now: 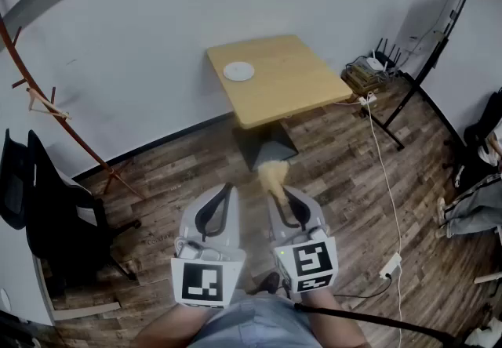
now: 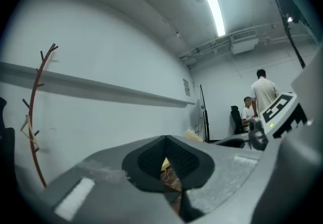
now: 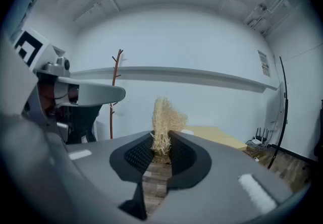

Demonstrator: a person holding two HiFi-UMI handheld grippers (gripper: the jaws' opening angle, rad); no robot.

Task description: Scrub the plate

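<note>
While my right tool [image 1: 284, 196] clamps the straw scrubber [image 1: 272, 175] and my left tool [image 1: 225, 193] sits closed, empty, the plate [image 1: 238, 70] lies well ahead on the bench [image 1: 294, 92].

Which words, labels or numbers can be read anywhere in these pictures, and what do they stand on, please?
No text is legible.
Small white paper notice on the pale wall: print too small and blurred to read.
Black-and-white square markers: patterns only, no letters.
</note>
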